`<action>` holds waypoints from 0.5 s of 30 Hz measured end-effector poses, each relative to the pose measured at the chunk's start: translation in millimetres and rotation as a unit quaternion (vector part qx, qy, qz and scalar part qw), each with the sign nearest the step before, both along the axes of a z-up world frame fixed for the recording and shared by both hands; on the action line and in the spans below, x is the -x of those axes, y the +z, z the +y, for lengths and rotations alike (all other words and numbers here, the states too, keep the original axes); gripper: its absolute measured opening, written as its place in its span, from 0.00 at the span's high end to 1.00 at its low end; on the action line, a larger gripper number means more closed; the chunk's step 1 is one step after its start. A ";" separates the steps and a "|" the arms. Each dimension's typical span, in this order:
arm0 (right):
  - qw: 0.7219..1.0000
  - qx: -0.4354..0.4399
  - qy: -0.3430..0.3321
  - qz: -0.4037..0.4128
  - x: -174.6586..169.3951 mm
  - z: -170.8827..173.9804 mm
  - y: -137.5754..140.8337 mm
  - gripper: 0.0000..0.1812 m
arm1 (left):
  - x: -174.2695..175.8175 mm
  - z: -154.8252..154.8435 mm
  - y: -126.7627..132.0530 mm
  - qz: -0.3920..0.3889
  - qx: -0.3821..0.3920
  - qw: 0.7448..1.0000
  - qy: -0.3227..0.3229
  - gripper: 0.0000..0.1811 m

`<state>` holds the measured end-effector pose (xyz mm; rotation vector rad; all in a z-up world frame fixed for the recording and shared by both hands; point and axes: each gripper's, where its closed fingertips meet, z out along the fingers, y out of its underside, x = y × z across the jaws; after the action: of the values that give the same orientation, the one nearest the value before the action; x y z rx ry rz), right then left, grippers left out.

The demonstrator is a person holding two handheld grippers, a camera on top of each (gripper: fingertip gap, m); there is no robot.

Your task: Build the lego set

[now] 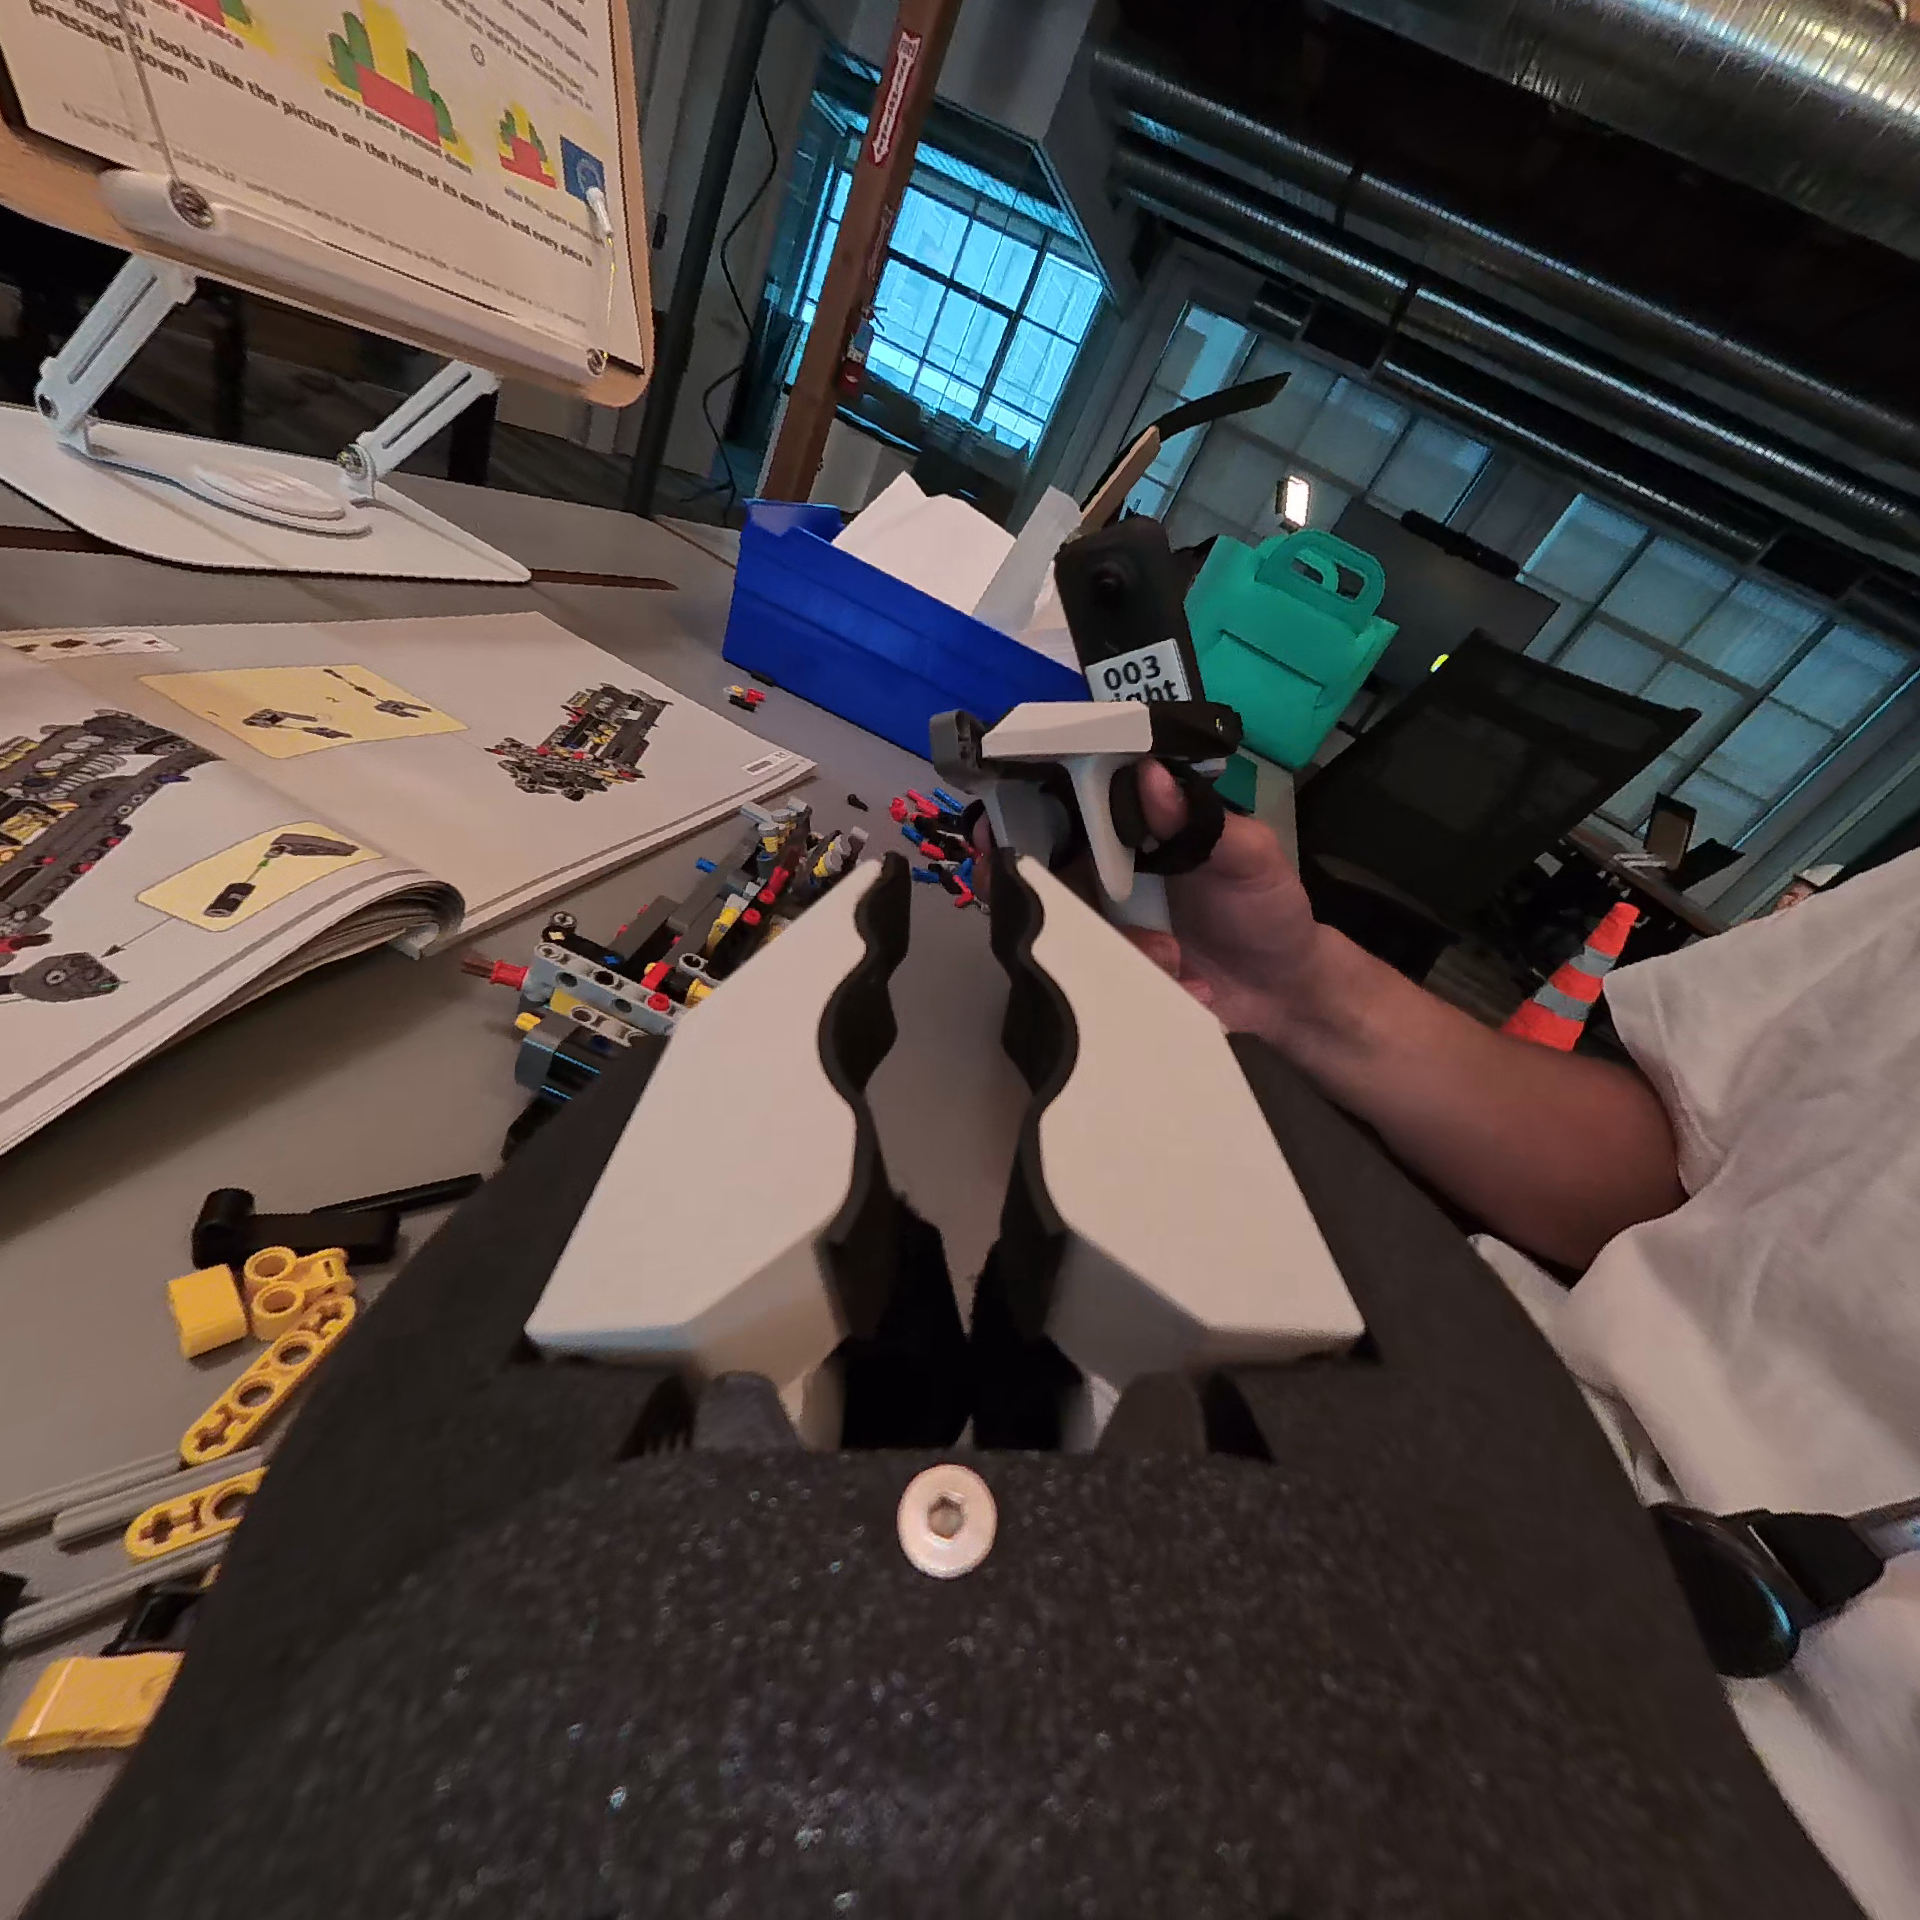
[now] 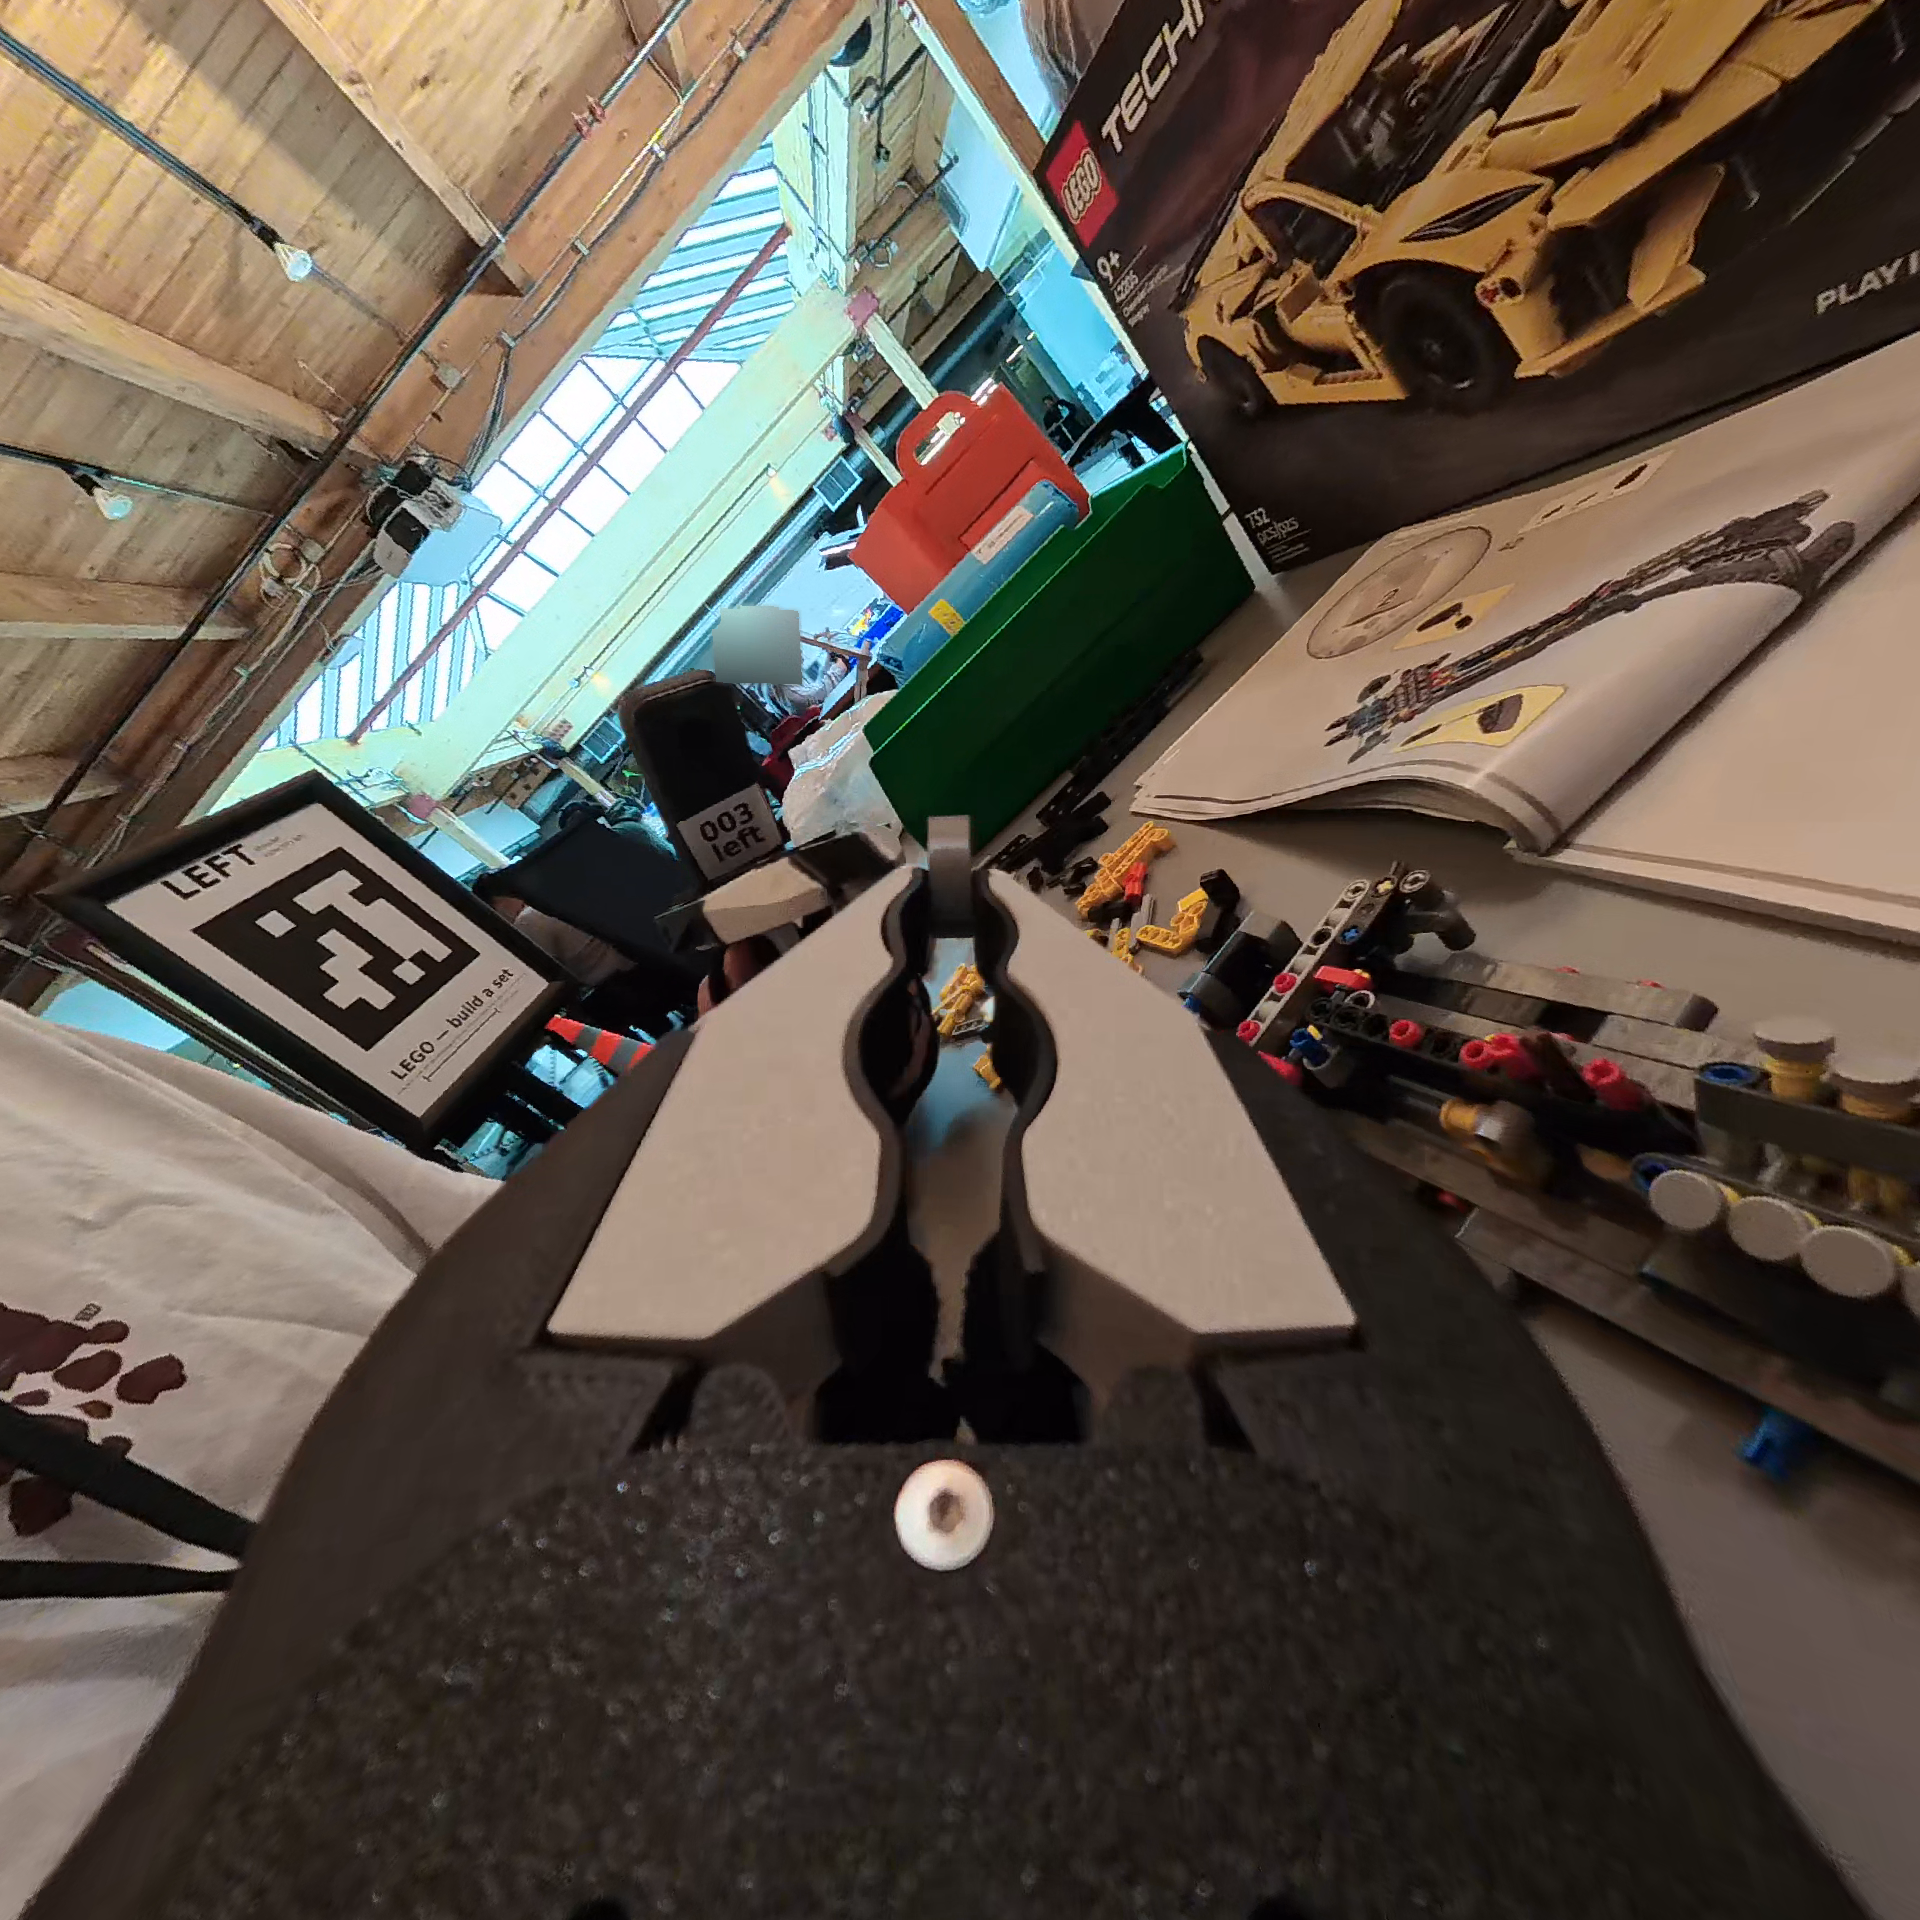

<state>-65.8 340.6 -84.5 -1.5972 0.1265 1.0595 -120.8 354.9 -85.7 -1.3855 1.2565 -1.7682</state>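
My left gripper (image 1: 948, 868) is slightly open and empty, held above the grey table (image 1: 416, 1091). It points toward my right gripper (image 1: 982, 769), which a hand (image 1: 1236, 904) holds just beyond it. My right gripper (image 2: 948, 883) is shut on a small grey lego piece (image 2: 948, 847) that sticks out past its tips; the piece also shows in the left wrist view (image 1: 951, 736). The partly built black and grey chassis (image 1: 675, 956) lies on the table left of my left gripper. In the right wrist view the chassis (image 2: 1507, 1060) lies to the right. My left gripper (image 2: 769, 899) shows just beyond the right one.
An open manual (image 1: 312, 831) (image 2: 1558, 707) lies behind the chassis. Loose yellow pieces (image 1: 260, 1351) (image 2: 1132, 894) and small red and blue pins (image 1: 935, 821) are scattered. There is a blue bin (image 1: 883, 644), a green bin (image 2: 1060, 644), the set's box (image 2: 1507, 260) and a sheet stand (image 1: 312, 156). Left tips to right tips: about 7 cm.
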 end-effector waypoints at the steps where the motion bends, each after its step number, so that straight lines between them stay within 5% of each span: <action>1: 1.000 0.001 0.003 0.006 0.1 -0.1 0.1 0.97 | -0.4 -0.9 -0.9 0.002 -0.003 1.000 -0.001 0.92; 15: 0.998 0.001 -0.050 -0.031 -26.2 -16.2 -1.7 0.96 | 0.2 -26.1 -9.6 0.030 -0.071 0.995 -0.059 0.83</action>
<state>-39.6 324.4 -86.2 -1.6070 0.1640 0.9331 -121.0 328.8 -95.3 -1.3152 1.4941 -1.6886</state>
